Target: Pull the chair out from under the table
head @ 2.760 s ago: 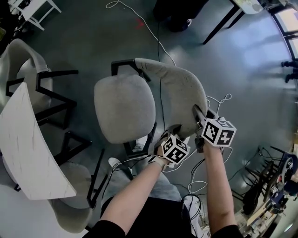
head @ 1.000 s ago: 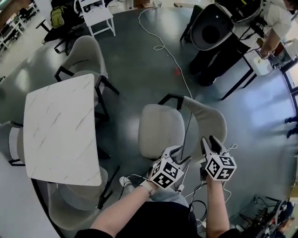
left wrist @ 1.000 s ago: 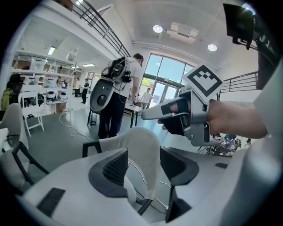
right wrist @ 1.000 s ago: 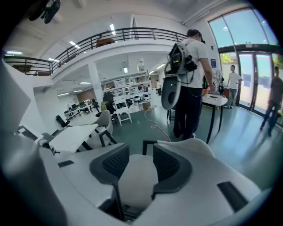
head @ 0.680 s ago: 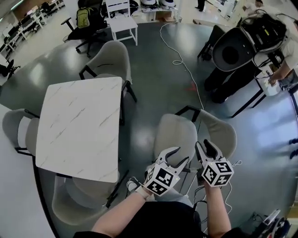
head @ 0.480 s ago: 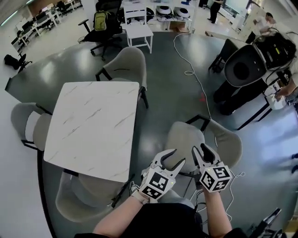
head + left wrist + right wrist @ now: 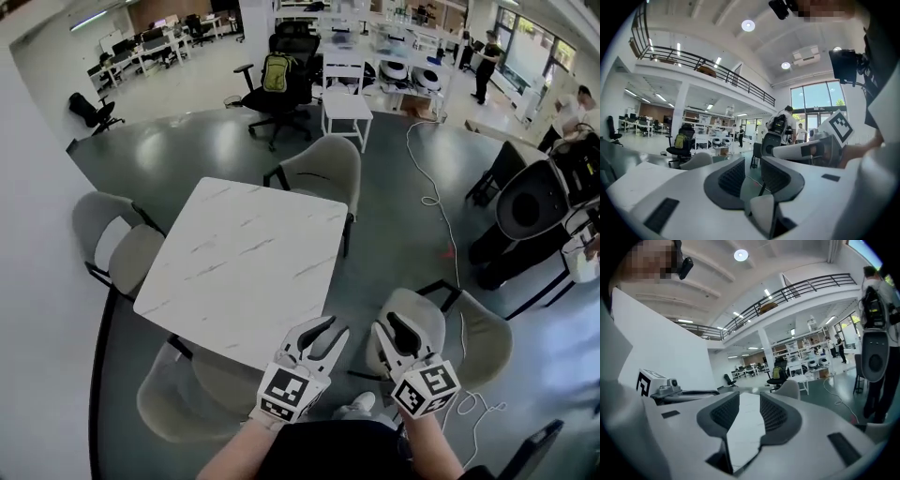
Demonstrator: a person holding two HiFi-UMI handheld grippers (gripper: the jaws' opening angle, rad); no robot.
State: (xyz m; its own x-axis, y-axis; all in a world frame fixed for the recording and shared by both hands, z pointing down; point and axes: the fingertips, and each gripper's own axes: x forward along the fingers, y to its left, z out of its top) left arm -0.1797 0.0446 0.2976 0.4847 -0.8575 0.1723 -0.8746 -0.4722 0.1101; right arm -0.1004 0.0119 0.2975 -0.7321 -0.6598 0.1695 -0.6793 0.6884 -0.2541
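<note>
The grey upholstered chair [image 7: 446,327] with black legs stands on the floor to the right of the white marble table [image 7: 246,261], clear of its edge. My left gripper [image 7: 330,327] and right gripper [image 7: 388,323] hover side by side in front of me, above the table's near corner and the chair's seat, touching neither. Both point almost level. In the left gripper view the left gripper [image 7: 752,174] has nothing between its closing jaws. The right gripper [image 7: 750,412] is also closing on nothing, with the table [image 7: 746,420] seen through the gap.
Three more grey chairs sit around the table: far side [image 7: 323,169], left [image 7: 111,242], near side [image 7: 184,398]. A black office chair with a green backpack [image 7: 279,82] and a white stool [image 7: 347,103] stand beyond. A white cable [image 7: 435,201] crosses the floor. People stand at right [image 7: 542,208].
Both grippers have come off the chair's backrest and risen in front of me, swinging from pointing down to nearly level. The view has lifted from the floor to the room. The left jaws have narrowed.
</note>
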